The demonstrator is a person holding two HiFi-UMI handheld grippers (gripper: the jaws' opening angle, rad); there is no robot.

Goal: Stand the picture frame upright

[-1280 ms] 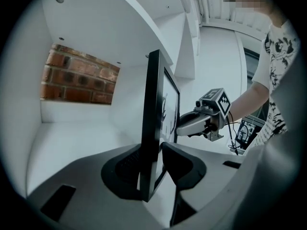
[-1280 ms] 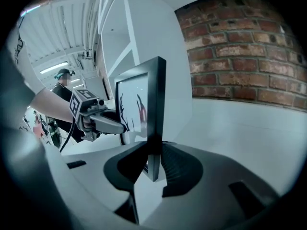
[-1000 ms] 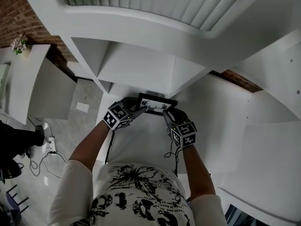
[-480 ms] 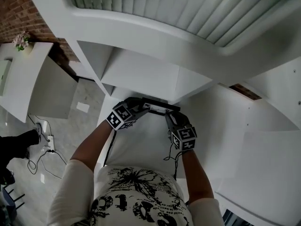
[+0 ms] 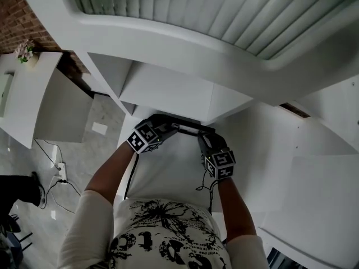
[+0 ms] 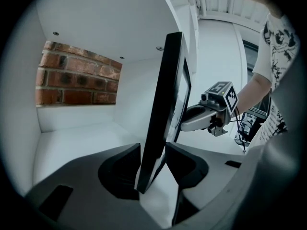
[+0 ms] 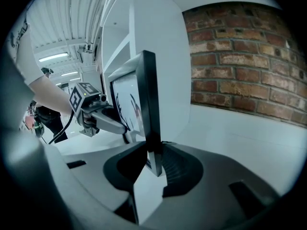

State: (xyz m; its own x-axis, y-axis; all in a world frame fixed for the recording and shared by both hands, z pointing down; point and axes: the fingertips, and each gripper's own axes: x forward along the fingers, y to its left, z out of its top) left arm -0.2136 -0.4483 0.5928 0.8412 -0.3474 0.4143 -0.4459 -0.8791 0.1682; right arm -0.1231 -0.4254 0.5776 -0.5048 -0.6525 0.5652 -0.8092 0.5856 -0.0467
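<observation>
**Frame tipped up onto its edge**

Since a second ago the picture frame (image 5: pixel 190 129) has swung up from a reclined pose with its print showing to near upright, edge-on in the head view. It stands on the white shelf (image 5: pixel 168 167), at the far end from the person, with a brick wall (image 6: pixel 76 75) behind. The left gripper (image 5: pixel 171 126) has just been opening its jaws; the frame's left edge sits between them, no longer squeezed. The right gripper (image 5: pixel 203 136) clamps the frame's right edge.
</observation>
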